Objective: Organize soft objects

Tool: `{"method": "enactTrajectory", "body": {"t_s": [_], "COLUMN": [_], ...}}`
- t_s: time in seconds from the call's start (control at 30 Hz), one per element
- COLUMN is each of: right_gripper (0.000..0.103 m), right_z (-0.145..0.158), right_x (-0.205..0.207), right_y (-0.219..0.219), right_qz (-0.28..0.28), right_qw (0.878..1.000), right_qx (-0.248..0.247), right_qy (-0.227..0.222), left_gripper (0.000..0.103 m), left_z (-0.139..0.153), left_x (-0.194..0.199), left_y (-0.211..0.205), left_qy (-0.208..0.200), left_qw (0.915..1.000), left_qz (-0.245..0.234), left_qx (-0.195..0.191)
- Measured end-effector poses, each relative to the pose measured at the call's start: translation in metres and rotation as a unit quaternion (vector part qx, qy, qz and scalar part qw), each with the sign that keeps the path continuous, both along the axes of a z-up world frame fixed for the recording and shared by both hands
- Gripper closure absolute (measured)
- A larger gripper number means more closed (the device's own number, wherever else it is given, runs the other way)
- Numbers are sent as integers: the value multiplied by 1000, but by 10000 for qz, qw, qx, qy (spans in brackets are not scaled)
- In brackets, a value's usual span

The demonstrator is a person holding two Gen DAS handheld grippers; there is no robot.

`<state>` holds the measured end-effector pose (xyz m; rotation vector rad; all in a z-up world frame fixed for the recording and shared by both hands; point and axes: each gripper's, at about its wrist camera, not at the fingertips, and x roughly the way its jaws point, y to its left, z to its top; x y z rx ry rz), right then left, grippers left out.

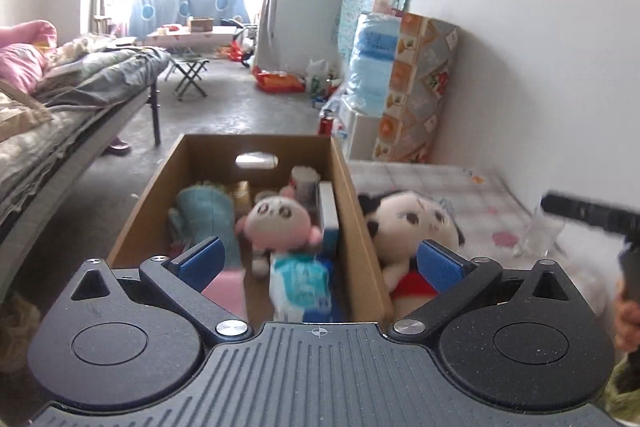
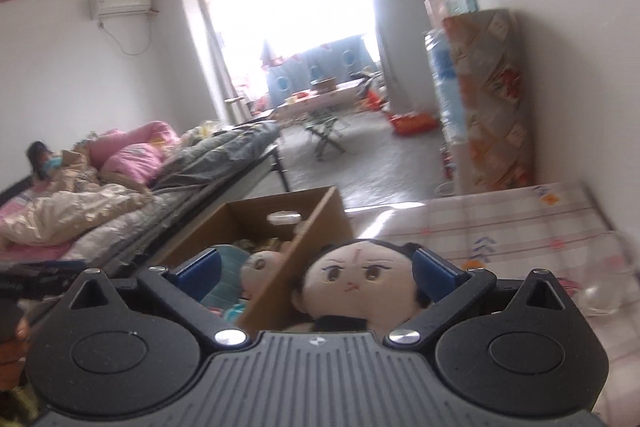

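An open cardboard box [image 1: 352, 227] holds a pink panda plush [image 1: 280, 223], a teal mitt-shaped plush [image 1: 208, 219] and a pale blue tissue pack [image 1: 300, 283]. Outside its right wall, a black-haired doll [image 1: 412, 223] in red lies on a checked cloth [image 1: 460, 183]. My left gripper [image 1: 320, 261] hovers open over the box's near end with nothing between its blue pads. My right gripper [image 2: 318, 267] is open too. The doll's face [image 2: 352, 275] shows between its fingers, just beyond the tips, with the box [image 2: 316, 223] to its left.
A bed [image 1: 80, 95] with grey and pink bedding runs along the left, and a person lies at its far end [image 2: 44, 163]. A clear glass [image 1: 540, 239] stands on the cloth. A patterned roll [image 1: 416, 87], bundled water bottles [image 1: 372, 63] and a folding stool [image 1: 190, 73] stand beyond.
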<state>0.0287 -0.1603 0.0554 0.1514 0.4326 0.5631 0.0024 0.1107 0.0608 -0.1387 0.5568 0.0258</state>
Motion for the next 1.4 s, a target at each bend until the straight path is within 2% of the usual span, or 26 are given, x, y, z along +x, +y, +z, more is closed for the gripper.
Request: {"method": "enactTrajectory", "body": {"t_s": [0.17, 0.37, 0.57, 0.73, 0.87, 1.07, 1.27, 1.4], "right_gripper": [0, 0, 0, 0, 0, 0, 0, 0], "right_z": [-3, 0, 0, -10, -14, -13, -18, -23], "right_x": [-30, -74, -108, -117, -113, -106, -93, -85], "right_y": [-7, -16, -31, -27, -21, 0, 14, 16], "right_qz": [-437, -777, -1437, -1686, -1961, -1836, -1336, -1368], "right_qw": [9989, 9936, 9807, 9712, 9652, 9647, 9788, 9799], "right_qx": [-129, -728, -1136, -1495, -1574, -1719, -1482, -1415], "right_qy": [-55, -381, -679, -778, -722, -786, -472, -324], "left_gripper": [0, 0, 0, 0, 0, 0, 0, 0], "left_z": [-17, -30, -28, -27, -27, -35, -39, -41], "left_x": [-26, -43, -59, -65, -64, -59, -54, -50], "left_y": [-27, -41, -48, -46, -46, -46, -47, -44], "left_qy": [-145, 57, -45, -64, 62, 235, 263, 205], "left_qw": [9995, 10000, 9998, 9996, 9975, 9944, 9936, 9934], "left_qz": [106, -10, 106, 269, 680, 989, 1022, 1049], "left_qx": [266, 19, 134, 60, 187, 272, 391, 408]}}
